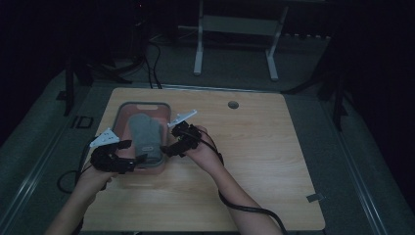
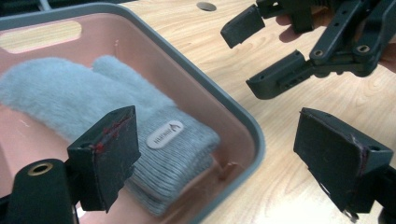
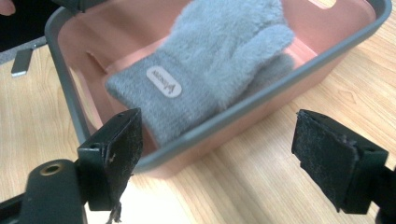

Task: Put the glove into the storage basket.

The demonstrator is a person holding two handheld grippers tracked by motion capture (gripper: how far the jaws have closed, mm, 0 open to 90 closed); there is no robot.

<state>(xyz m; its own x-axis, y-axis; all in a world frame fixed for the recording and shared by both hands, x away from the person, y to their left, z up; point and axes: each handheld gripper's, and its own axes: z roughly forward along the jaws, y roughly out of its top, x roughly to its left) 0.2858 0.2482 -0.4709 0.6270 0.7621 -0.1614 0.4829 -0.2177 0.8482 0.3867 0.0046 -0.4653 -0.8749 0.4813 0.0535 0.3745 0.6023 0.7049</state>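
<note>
A pink tray with a grey rim (image 1: 144,104) sits on the left half of the wooden table. A fluffy grey mitten (image 1: 145,134) with a white label lies in it, cuff toward me; a second one seems to lie under it. My left gripper (image 1: 137,150) hovers at the tray's near left corner, open, with its jaws straddling the tray rim (image 2: 187,60) and the mitten (image 2: 84,93) beyond its left pad. My right gripper (image 1: 170,142) is at the tray's right side, open and empty. Its own view looks over the rim (image 3: 261,95) at the mitten (image 3: 219,51). The right gripper (image 2: 247,58) also appears in the left gripper view.
The wooden table (image 1: 254,147) is bare to the right of the tray, with a round cable hole (image 1: 233,105) near its far edge. A small grey clip (image 1: 315,198) sits on the right edge. A white stand (image 1: 235,24) is on the floor beyond. Cables trail from both grippers.
</note>
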